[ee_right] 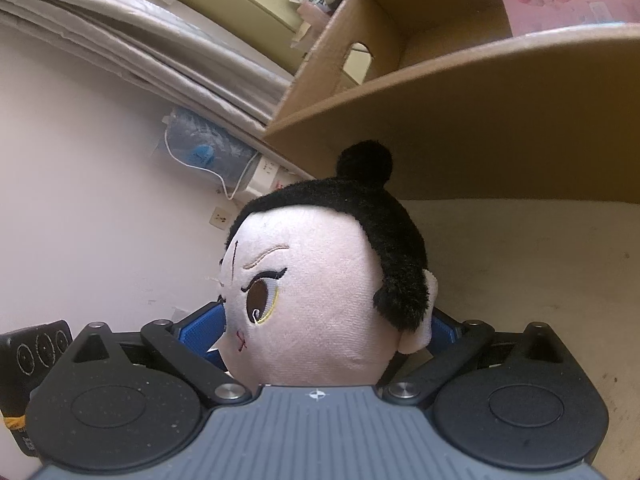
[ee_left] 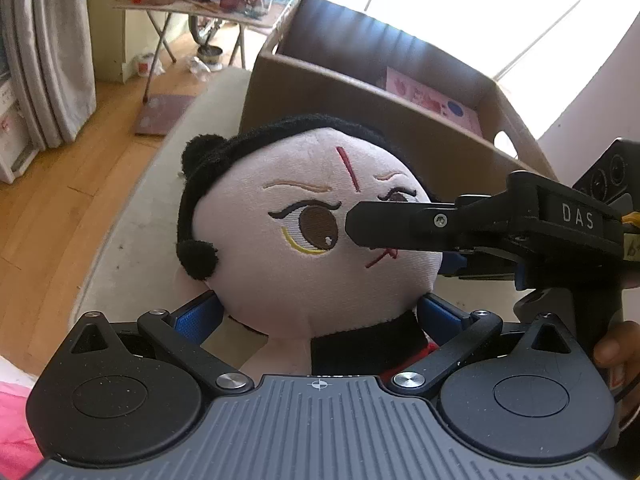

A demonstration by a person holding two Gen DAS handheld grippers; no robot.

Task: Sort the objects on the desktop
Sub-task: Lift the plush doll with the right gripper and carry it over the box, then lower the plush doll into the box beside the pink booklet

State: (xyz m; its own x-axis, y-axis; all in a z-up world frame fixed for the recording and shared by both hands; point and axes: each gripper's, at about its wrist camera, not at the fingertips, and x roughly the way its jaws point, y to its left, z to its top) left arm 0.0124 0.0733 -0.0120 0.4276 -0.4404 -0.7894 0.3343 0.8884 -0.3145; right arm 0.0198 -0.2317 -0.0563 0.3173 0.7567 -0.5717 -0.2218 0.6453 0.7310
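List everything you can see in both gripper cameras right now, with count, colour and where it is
plush doll: one, pale pink face, black hair; on the table before the box, head between both grippers' blue pads
cardboard box: one, brown, open; on the table behind the doll
pink card: one, pink with a blue dot; inside the box
table: one, beige; under doll and box
folding table: one, cluttered; far back on the wooden floor
curtain: one, grey; far left
left gripper: one, black, blue pads; at the doll's neck
right gripper: one, black, blue pads; around the doll's head
hand: one; on the right gripper's handle
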